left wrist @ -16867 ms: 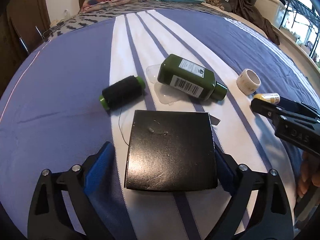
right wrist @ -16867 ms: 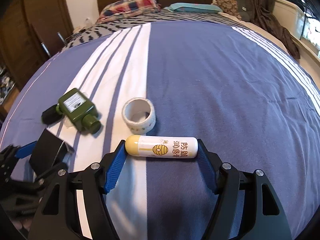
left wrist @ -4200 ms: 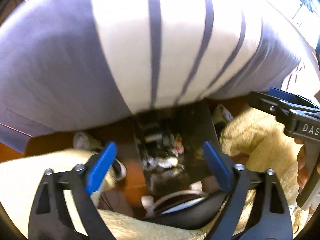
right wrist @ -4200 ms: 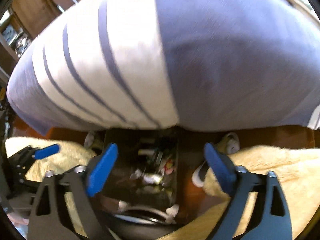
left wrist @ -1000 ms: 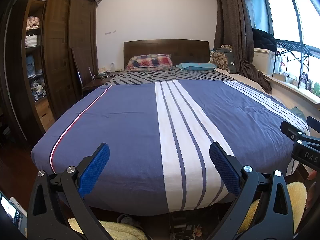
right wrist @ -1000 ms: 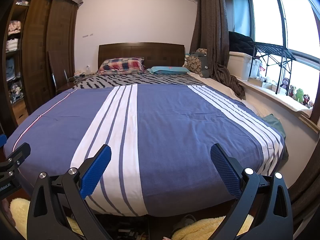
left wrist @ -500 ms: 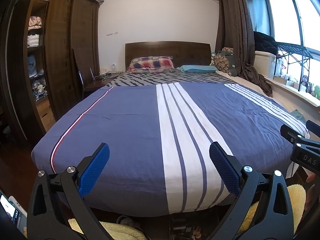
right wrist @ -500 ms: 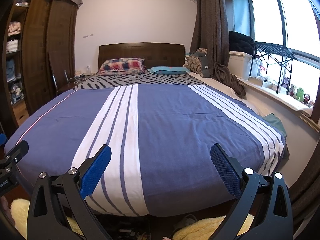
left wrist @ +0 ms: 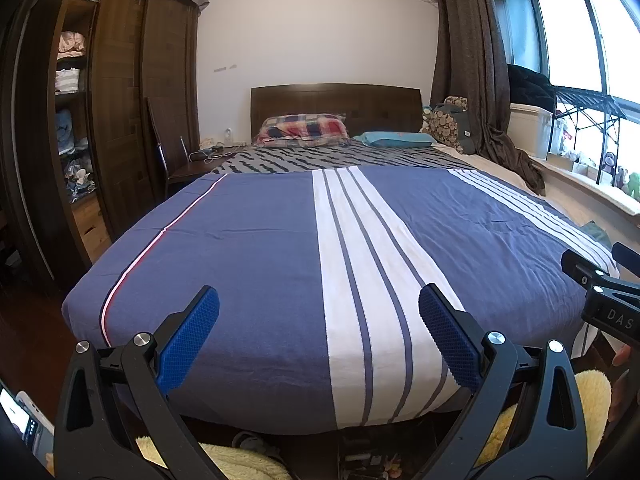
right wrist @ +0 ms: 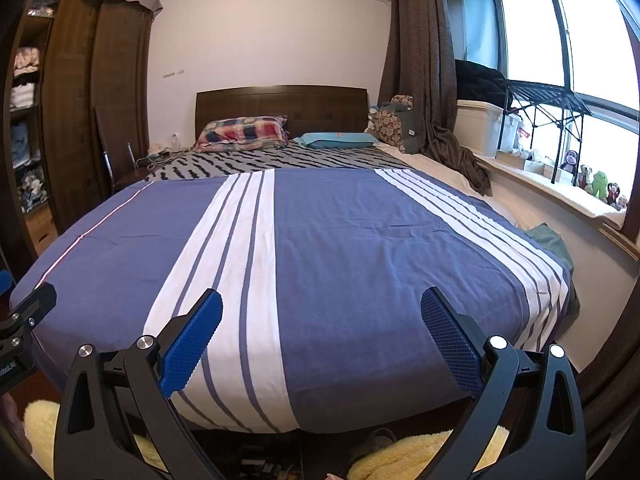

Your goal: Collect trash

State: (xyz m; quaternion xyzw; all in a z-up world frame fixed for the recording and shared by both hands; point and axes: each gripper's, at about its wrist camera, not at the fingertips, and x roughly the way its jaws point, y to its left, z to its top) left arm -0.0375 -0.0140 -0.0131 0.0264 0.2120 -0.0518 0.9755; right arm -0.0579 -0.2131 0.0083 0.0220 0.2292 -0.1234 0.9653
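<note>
My left gripper (left wrist: 319, 316) is open and empty, held above the foot of the bed (left wrist: 248, 248). My right gripper (right wrist: 322, 318) is open and empty too, level with it to the right. The blue bedspread with white stripes (right wrist: 360, 240) has no trash items on it in either view. A dark bin with trash (left wrist: 366, 462) shows partly on the floor under the foot of the bed; it also shows in the right wrist view (right wrist: 256, 466). The right gripper's tip (left wrist: 600, 300) shows at the right edge of the left wrist view.
A dark wooden wardrobe (left wrist: 120, 120) stands left of the bed. A chair (left wrist: 160, 152) stands by the headboard. Pillows (left wrist: 304, 130) lie at the head. A windowsill with boxes and toys (right wrist: 560, 168) runs along the right. A yellow fluffy rug (right wrist: 416, 456) lies on the floor.
Both grippers have barely moved over the last second. Earlier, both held trash over the bed, then hovered open over the floor bin; the bed's items are gone.
</note>
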